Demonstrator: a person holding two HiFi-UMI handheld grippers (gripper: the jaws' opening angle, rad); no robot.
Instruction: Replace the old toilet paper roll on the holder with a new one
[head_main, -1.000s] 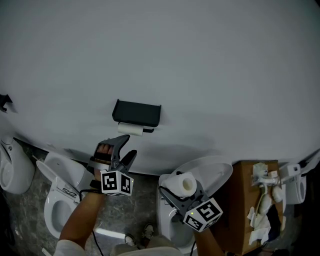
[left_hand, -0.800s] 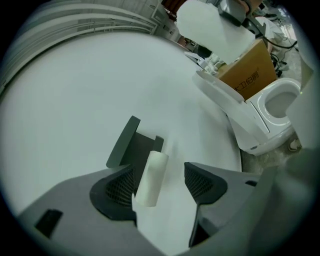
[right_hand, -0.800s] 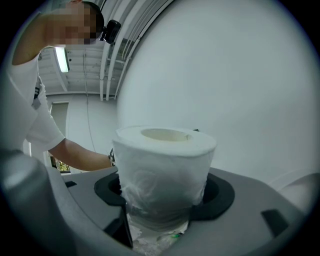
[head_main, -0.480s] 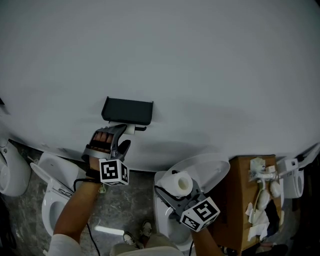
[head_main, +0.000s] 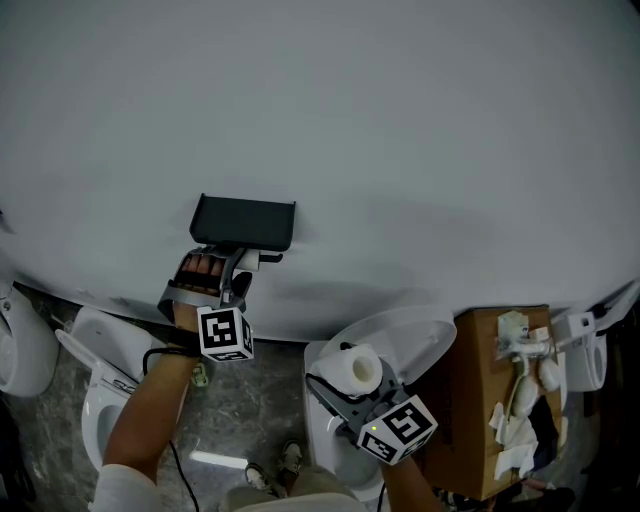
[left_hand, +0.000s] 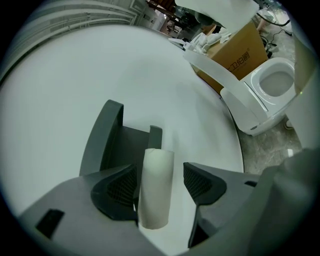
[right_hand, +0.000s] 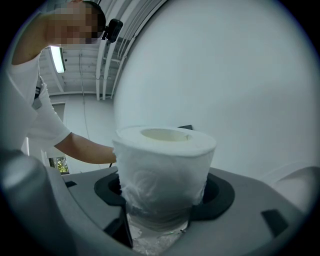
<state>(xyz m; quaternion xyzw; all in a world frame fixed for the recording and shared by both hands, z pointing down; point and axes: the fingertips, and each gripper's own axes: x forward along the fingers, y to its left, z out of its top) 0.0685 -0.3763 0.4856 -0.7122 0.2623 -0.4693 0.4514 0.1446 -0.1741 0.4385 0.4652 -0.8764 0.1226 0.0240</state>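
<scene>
A black toilet paper holder (head_main: 243, 222) (left_hand: 107, 145) is fixed to the white wall. On its arm sits the old roll (head_main: 249, 259) (left_hand: 156, 187), worn down to a bare pale cardboard tube. My left gripper (head_main: 238, 272) (left_hand: 159, 182) is right under the holder, open, with the tube between its jaws. The tube lies close against the left pad (left_hand: 117, 187), and a gap shows at the right pad (left_hand: 200, 182). Lower right, my right gripper (head_main: 345, 388) (right_hand: 162, 192) is shut on a full new white roll (head_main: 357, 368) (right_hand: 162, 170), held upright and away from the holder.
A white toilet (head_main: 100, 375) stands below the left arm and another (head_main: 410, 335) under the right gripper. A cardboard box (head_main: 480, 400) with white fittings on top sits at the right. A grey stone floor (head_main: 245, 400) lies between the toilets.
My left gripper has moved up to the holder, and its jaws now straddle the old tube. The right gripper and its roll have stayed put.
</scene>
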